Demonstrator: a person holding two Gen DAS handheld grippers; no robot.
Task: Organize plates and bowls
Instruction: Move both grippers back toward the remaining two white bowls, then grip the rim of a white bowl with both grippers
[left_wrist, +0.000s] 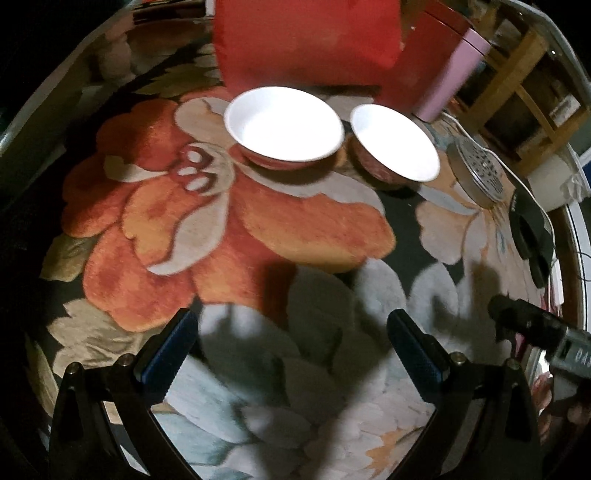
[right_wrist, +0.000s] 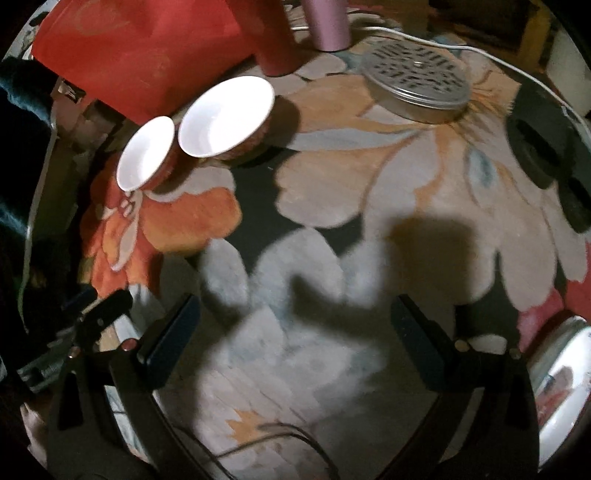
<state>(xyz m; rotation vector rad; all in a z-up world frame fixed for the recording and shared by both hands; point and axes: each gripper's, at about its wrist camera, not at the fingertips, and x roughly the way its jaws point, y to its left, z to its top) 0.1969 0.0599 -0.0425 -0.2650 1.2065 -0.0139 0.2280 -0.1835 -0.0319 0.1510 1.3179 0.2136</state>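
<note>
Two bowls, white inside and red outside, stand side by side on a flowered rug. In the left wrist view the wider bowl (left_wrist: 283, 125) is ahead and the smaller bowl (left_wrist: 395, 142) is right of it. In the right wrist view they sit at the upper left, the wider bowl (right_wrist: 146, 157) left of the smaller bowl (right_wrist: 225, 116). My left gripper (left_wrist: 291, 325) is open and empty, well short of the bowls. My right gripper (right_wrist: 295, 310) is open and empty, to the right of them. The right gripper's body shows in the left wrist view (left_wrist: 532, 332).
A red cushion (left_wrist: 306, 40) lies behind the bowls. A red cylinder (right_wrist: 273, 40) and a pink cylinder (right_wrist: 328, 26) stand beyond. A round perforated metal lid (right_wrist: 417, 81) lies on the rug, with a white cable (right_wrist: 424, 40) and a black object (right_wrist: 543, 147) at right.
</note>
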